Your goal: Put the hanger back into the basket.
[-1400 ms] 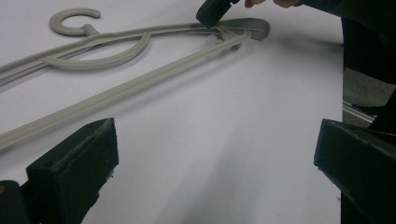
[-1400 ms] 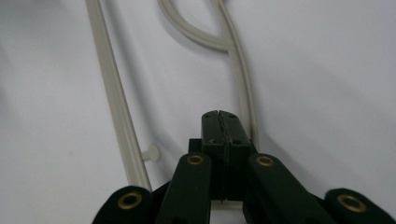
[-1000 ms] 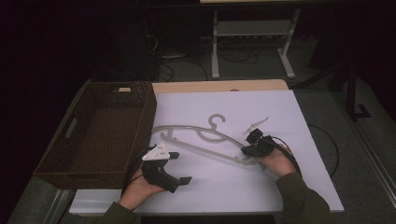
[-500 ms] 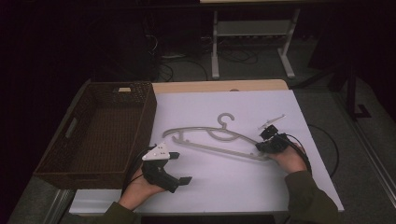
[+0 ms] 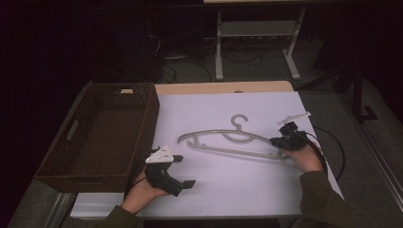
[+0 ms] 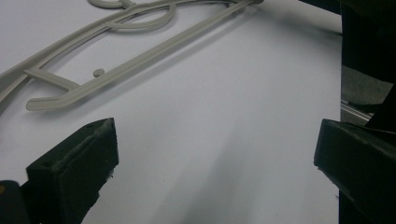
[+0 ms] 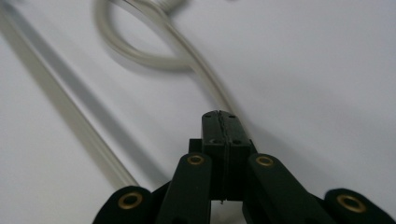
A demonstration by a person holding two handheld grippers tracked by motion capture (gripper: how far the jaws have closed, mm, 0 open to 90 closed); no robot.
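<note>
A grey plastic hanger [image 5: 233, 151] lies flat on the white table [image 5: 214, 109], its hook toward the far side. My right gripper [image 5: 276, 141] is shut on the hanger's right end. The right gripper view has the jaws [image 7: 219, 121] pressed together over the arm of the hanger [image 7: 140, 56], which curves away from them. My left gripper [image 5: 184, 171] rests near the front left of the table, open, with bare table between its fingers. In the left gripper view the hanger [image 6: 126, 65] lies ahead of the open gripper [image 6: 215, 158], apart from it.
A brown wicker basket [image 5: 154, 111] stands along the table's left side with nothing visible in it. The right gripper's cable [image 5: 332, 142] loops off the table's right edge. A white stand [image 5: 256, 47] and cables sit on the dark floor beyond the table.
My right gripper has dragged the hanger to the right across the table, still shut on its end. The left gripper has stayed in place, open.
</note>
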